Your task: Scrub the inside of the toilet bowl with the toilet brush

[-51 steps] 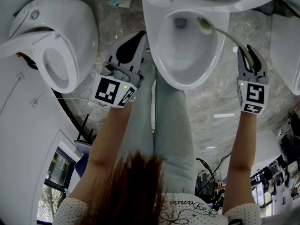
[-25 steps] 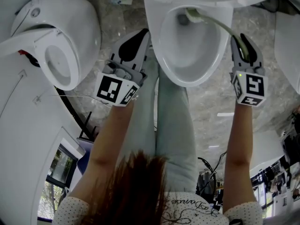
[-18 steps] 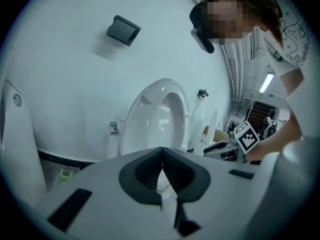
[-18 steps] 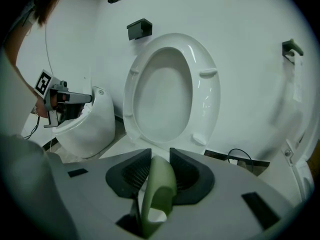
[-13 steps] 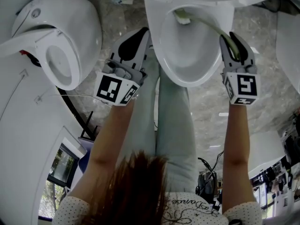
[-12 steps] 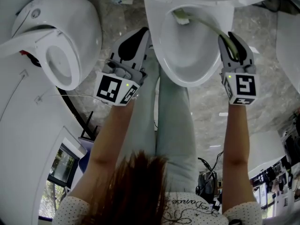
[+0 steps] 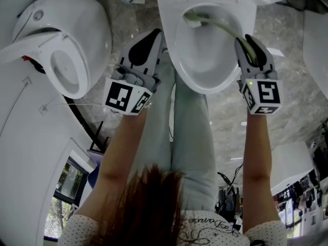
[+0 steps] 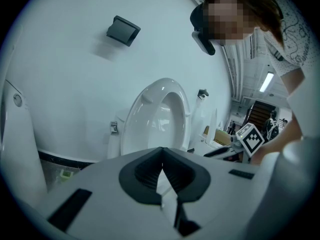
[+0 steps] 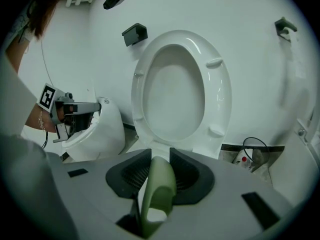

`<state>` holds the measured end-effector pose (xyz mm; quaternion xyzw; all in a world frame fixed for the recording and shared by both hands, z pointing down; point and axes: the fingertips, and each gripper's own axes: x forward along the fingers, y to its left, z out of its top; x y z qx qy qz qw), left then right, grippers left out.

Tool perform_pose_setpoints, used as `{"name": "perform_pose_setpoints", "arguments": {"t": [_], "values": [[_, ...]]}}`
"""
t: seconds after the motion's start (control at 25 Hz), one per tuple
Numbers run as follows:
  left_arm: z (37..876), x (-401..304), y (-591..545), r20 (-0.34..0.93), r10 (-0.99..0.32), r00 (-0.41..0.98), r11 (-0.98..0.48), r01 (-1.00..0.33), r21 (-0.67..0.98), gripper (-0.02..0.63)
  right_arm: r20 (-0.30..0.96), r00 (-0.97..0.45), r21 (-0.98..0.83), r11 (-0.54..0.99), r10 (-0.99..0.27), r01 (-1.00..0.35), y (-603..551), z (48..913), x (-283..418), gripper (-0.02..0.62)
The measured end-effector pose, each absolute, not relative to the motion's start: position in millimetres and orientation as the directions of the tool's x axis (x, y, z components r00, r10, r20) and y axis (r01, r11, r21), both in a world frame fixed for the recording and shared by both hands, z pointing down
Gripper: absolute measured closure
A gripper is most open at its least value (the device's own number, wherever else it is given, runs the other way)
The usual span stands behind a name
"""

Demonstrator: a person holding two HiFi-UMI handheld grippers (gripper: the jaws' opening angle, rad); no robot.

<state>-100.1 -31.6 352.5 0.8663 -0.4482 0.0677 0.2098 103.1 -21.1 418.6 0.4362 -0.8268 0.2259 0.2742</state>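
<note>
The white toilet bowl [image 7: 202,73] is open at the top middle of the head view, its seat [image 9: 175,89] raised against the wall. My right gripper [image 7: 247,41] hangs over the bowl's right rim, shut on the toilet brush's green handle [image 9: 158,188]. The curved handle [image 7: 225,28] reaches left across the back of the bowl. The brush head [image 7: 191,18] lies against the inner wall at the back left. My left gripper [image 7: 151,41] hovers outside the bowl's left rim. Its jaws are shut, tips meeting [image 8: 162,163], with nothing between them.
A second white toilet [image 7: 64,45] stands at the left and another white fixture [image 7: 315,40] at the right edge. The person's legs [image 7: 187,132] stand right in front of the bowl on the grey stone floor. A cable [image 9: 252,151] lies by the wall.
My right gripper has moved left towards the bowl's rim. The brush head has swept from the back right of the bowl across to the back left. The left gripper has stayed put.
</note>
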Motion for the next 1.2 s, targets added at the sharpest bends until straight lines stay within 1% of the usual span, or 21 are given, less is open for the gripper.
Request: {"name": "perform_pose_setpoints", "arguments": {"t": [0.56, 0.84, 1.2], "values": [[352, -100, -24, 0.3, -0.749, 0.591, -0.514, -0.803, 0.3, 0.603, 0.647, -0.544, -0.252, 0.524, -0.534, -0.814, 21, 425, 81, 0.471], [356, -96, -18, 0.304, -0.744, 0.595, -0.518, -0.801, 0.301, 0.603, 0.642, -0.548, -0.316, 0.466, -0.536, -0.826, 31, 432, 87, 0.471], [356, -91, -10, 0.306, -0.74, 0.599, -0.523, -0.798, 0.299, 0.603, 0.657, -0.567, -0.375, 0.437, -0.498, -0.818, 63, 434, 93, 0.471]]}}
